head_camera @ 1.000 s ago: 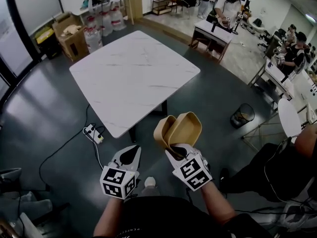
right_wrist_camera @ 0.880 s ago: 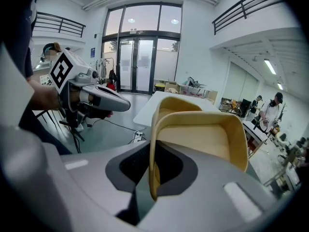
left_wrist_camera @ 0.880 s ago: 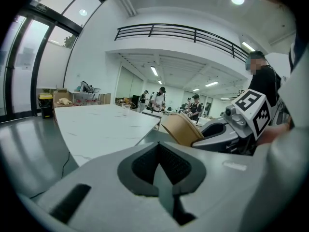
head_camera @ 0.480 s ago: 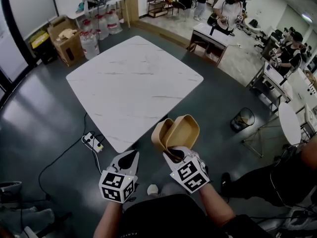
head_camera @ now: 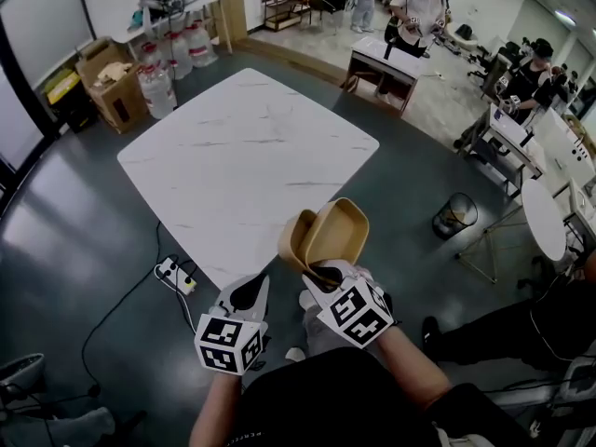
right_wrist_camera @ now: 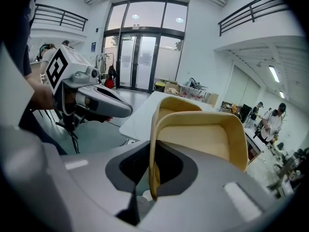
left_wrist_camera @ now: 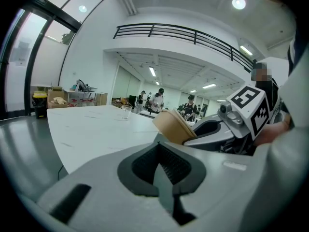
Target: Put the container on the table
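Note:
A tan, tray-like container [head_camera: 328, 235] with a second shell behind it stands on edge in my right gripper [head_camera: 323, 277], which is shut on its rim. In the right gripper view the container [right_wrist_camera: 195, 139] fills the middle, its rim pinched between the jaws. It hangs over the dark floor just off the near corner of the white marble table [head_camera: 233, 161]. My left gripper [head_camera: 247, 293] is shut with nothing in it, held beside the right one. In the left gripper view the container [left_wrist_camera: 173, 126] and the right gripper [left_wrist_camera: 219, 134] show to the right.
A power strip [head_camera: 175, 277] with cables lies on the floor under the table's near-left edge. Water bottles [head_camera: 156, 88] and cardboard boxes [head_camera: 102, 82] stand beyond the table. A bin [head_camera: 455, 217] and desks with people are at the right.
Both grippers have moved toward the table, the container riding along in the right one. The table's near corner now lies closer to the container.

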`<move>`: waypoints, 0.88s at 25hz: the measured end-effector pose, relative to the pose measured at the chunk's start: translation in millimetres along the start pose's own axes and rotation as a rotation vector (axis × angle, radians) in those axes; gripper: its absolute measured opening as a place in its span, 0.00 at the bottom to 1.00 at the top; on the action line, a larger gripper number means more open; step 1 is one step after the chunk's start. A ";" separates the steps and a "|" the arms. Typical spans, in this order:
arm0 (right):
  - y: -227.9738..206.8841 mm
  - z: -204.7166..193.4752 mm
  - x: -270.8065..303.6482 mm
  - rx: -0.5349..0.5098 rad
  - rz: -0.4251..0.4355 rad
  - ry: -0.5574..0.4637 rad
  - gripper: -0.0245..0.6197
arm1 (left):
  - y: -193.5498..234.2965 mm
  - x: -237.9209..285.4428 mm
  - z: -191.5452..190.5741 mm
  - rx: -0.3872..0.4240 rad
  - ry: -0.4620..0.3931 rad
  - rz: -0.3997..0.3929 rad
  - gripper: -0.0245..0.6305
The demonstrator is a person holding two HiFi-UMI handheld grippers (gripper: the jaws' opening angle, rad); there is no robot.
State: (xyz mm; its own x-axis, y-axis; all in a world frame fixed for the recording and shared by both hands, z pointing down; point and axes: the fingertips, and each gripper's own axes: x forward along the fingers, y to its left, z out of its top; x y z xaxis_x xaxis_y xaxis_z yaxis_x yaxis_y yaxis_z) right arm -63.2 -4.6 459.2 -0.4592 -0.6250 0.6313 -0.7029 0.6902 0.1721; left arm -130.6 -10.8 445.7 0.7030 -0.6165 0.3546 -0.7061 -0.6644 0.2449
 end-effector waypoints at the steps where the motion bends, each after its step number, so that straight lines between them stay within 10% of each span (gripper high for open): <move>1: -3.5 3.9 1.9 -0.008 0.000 -0.002 0.08 | 2.9 2.4 3.1 0.000 -0.003 0.002 0.03; 22: -145.7 31.8 95.4 -0.062 0.114 -0.008 0.09 | 70.8 139.6 66.6 -0.026 -0.006 0.082 0.03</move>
State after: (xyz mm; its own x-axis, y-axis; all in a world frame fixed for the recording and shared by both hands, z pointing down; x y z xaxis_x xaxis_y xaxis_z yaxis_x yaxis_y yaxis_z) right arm -21.9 -176.4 470.3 -0.5386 -0.5439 0.6435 -0.6110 0.7780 0.1461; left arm -76.8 -172.0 452.4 0.6433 -0.6711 0.3685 -0.7632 -0.6006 0.2385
